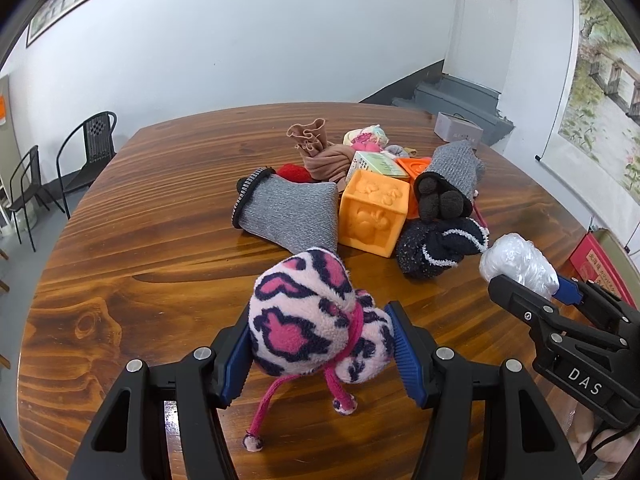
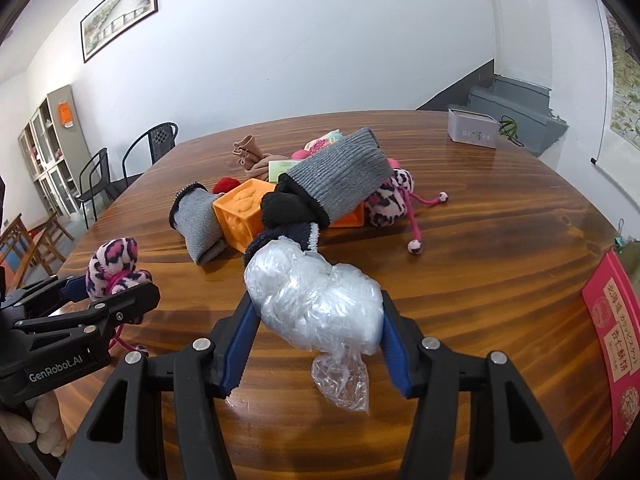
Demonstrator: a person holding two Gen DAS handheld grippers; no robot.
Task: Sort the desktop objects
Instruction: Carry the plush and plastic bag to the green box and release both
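Note:
My left gripper (image 1: 320, 344) is shut on a pink leopard-print fleece sock (image 1: 316, 320) with pink drawstrings, held just above the wooden table (image 1: 140, 240). My right gripper (image 2: 316, 328) is shut on a crumpled clear plastic bag (image 2: 312, 296); it shows in the left wrist view (image 1: 520, 264) at the right. Beyond lies a pile: an orange rubber cube (image 1: 372, 212), grey socks (image 1: 288, 212), a dark fuzzy sock (image 1: 436, 248), a brown sock (image 1: 320, 156) and a second leopard sock (image 2: 392, 200).
A grey box (image 2: 472, 128) stands at the table's far right. A pink carton (image 2: 616, 344) sits at the right edge. Black chairs (image 1: 84, 160) stand left of the table. A small green-white box (image 1: 376, 164) lies in the pile.

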